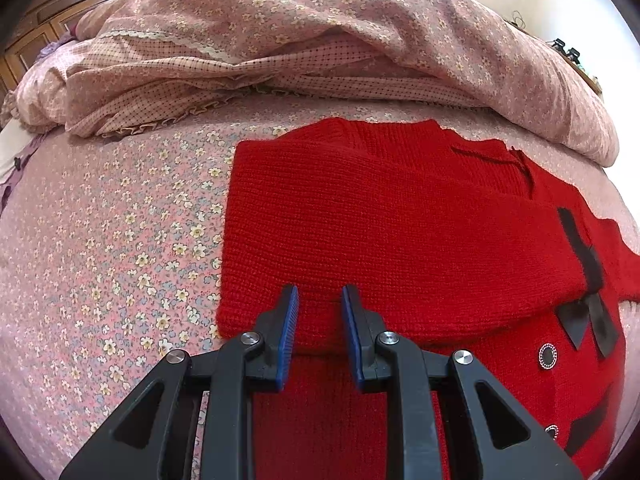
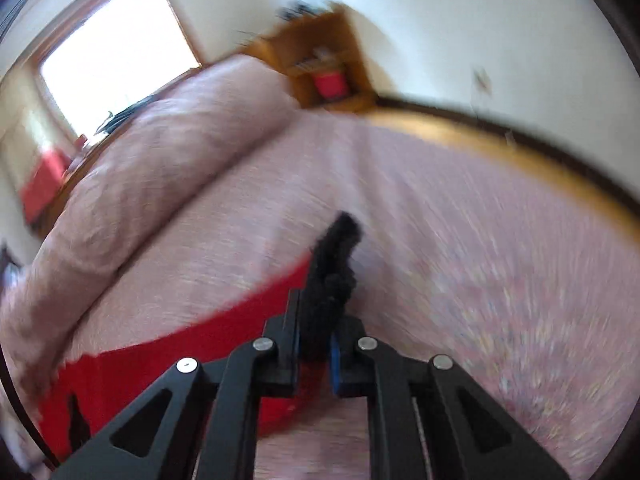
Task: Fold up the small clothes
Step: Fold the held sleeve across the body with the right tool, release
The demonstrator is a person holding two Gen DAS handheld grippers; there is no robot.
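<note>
The red sweater [image 1: 380, 240] lies partly folded on the floral bed [image 1: 120, 240]. The left tool [image 1: 320, 300] hovers over it, jaws slightly apart and empty. In the blurred right view, the right tool [image 2: 316, 328] appears clamped on the sweater's black cuff [image 2: 336, 264].

A floral-sheeted bed [image 1: 120, 240] carries a red sweater [image 1: 380, 220] and rumpled quilt [image 1: 320, 32].

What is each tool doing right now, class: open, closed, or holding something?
Left tool: slightly open, empty, above the red sweater.
Right tool: closed on the sweater's black trim.
</note>
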